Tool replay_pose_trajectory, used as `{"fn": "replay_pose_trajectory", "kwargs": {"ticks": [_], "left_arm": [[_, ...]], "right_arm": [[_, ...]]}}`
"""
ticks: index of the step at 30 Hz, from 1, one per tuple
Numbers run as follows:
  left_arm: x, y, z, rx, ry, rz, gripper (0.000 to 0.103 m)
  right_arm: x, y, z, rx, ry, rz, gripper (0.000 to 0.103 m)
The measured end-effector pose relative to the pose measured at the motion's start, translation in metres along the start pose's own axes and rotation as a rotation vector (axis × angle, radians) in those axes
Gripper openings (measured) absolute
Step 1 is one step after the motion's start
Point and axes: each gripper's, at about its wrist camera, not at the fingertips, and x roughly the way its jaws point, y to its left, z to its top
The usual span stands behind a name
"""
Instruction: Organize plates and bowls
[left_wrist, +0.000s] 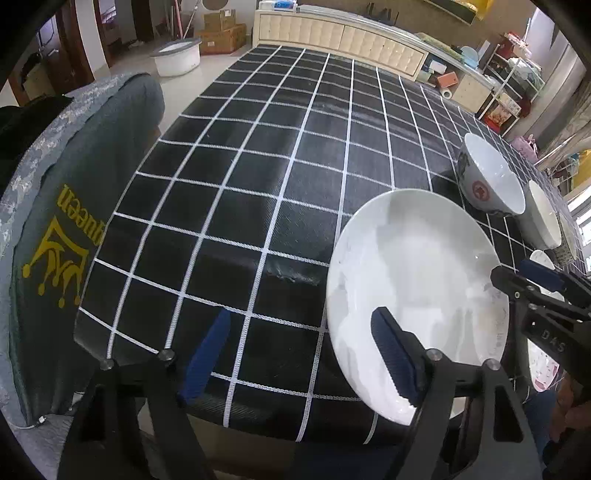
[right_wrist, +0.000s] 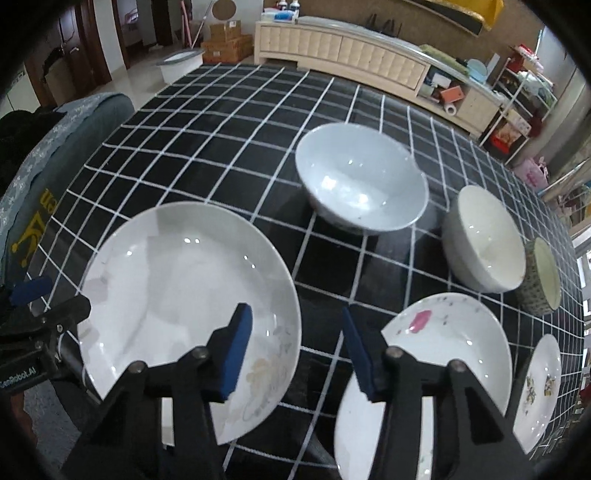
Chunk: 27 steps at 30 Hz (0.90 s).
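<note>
Plate (right_wrist: 184, 306) sits between both claws: left claw (left_wrist: 299, 354) straddles its left rim, right claw (right_wrist: 295, 350) its right rim, both jaws part open, gripping nothing. Risks: pinching off-centre tips it; flowered plate (right_wrist: 443, 354), just right, gets clipped.

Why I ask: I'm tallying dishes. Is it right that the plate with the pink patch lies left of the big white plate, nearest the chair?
Not quite: in the right wrist view the plate with the pink patch lies right of the big white plate, away from the chair.
</note>
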Motion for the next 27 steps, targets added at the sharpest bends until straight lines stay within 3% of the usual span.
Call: {"fn": "replay_pose_trajectory", "kwargs": {"ticks": [4, 10, 13, 16, 27], "left_arm": [[0.011, -0.003, -0.002, -0.007, 0.042, 0.007, 0.067], [0.018, -0.007, -0.005, -0.015, 0.064, -0.03, 0.049], [0.017, -0.012, -0.004, -0.003, 0.066, -0.053, 0.033], [0.016, -0.021, -0.003, 0.028, 0.065, -0.05, 0.018], [0.015, -0.03, 0.0, 0.047, 0.061, 0.001, 0.018]], "right_arm": [[0.013, -0.003, -0.003, 0.025, 0.034, 0.024, 0.051], [0.019, -0.006, -0.007, 0.048, 0.059, 0.065, 0.034], [0.021, -0.007, -0.009, 0.062, 0.063, 0.103, 0.025], [0.022, -0.009, -0.01, 0.072, 0.06, 0.117, 0.023], [0.02, -0.013, -0.014, 0.119, 0.045, 0.12, 0.018]]}}
